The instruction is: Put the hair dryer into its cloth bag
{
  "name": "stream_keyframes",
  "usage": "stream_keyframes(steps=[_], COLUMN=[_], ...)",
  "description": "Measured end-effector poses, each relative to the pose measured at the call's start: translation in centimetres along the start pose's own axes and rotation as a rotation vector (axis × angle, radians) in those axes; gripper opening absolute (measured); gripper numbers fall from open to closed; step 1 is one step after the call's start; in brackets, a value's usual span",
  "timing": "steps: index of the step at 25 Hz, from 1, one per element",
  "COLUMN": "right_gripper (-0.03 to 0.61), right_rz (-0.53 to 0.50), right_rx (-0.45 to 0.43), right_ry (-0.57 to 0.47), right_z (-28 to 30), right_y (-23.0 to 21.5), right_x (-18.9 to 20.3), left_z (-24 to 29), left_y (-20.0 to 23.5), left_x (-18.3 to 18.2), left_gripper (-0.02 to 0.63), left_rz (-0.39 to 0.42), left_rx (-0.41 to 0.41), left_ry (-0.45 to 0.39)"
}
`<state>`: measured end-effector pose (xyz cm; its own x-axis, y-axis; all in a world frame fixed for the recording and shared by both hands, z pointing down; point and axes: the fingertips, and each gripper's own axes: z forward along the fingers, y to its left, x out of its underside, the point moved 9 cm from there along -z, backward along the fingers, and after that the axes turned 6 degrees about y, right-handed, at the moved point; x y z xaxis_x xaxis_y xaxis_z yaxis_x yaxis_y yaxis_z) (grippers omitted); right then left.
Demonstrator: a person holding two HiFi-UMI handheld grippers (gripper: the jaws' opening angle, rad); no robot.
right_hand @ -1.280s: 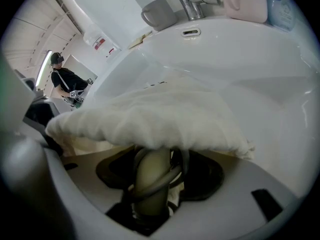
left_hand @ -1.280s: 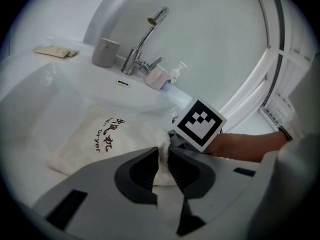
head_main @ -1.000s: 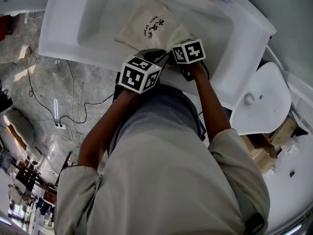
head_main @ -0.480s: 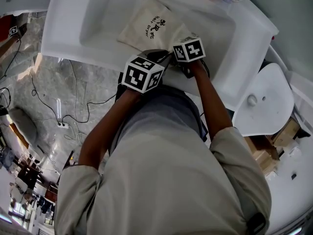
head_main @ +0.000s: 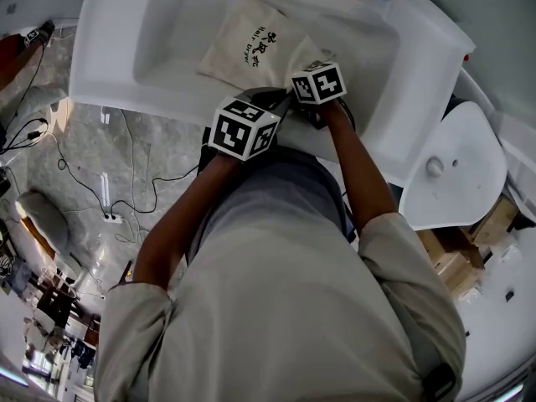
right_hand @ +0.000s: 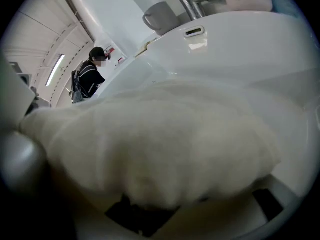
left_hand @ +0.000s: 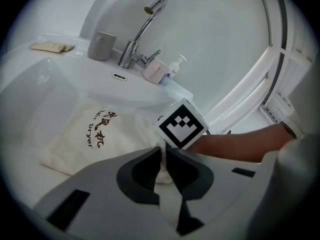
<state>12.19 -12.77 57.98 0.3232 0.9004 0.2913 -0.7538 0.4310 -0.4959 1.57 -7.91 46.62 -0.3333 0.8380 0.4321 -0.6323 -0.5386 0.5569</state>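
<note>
A cream cloth bag with dark red print lies in the white washbasin. At its near, open end both grippers meet. My left gripper has a fold of the bag pinched between its pads, and its jaws are closing. The right gripper's marker cube sits just beyond that fold, to the right of the left cube. In the right gripper view the bag's cloth bulges over the jaws and hides them. No hair dryer shows plainly.
A chrome tap, a grey cup, a pump bottle and sachets stand on the basin's far rim. A toilet is at the right. Cables lie on the floor. A person stands far off.
Both grippers stay at the bag's near end with hardly any shift. The head camera has drifted a little.
</note>
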Motion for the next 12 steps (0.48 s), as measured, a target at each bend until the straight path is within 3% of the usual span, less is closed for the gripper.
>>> stream_keyframes(steps=[12], right_gripper=[0.253], right_rz=[0.021], right_rx=[-0.02], right_ry=[-0.001], right_z=[0.19], right_y=[-0.25], right_x=[0.1], left_z=[-0.03], left_y=[0.1], left_x=[0.1], left_gripper=[0.041], left_rz=[-0.032], left_rx=[0.008], left_ry=[-0.01])
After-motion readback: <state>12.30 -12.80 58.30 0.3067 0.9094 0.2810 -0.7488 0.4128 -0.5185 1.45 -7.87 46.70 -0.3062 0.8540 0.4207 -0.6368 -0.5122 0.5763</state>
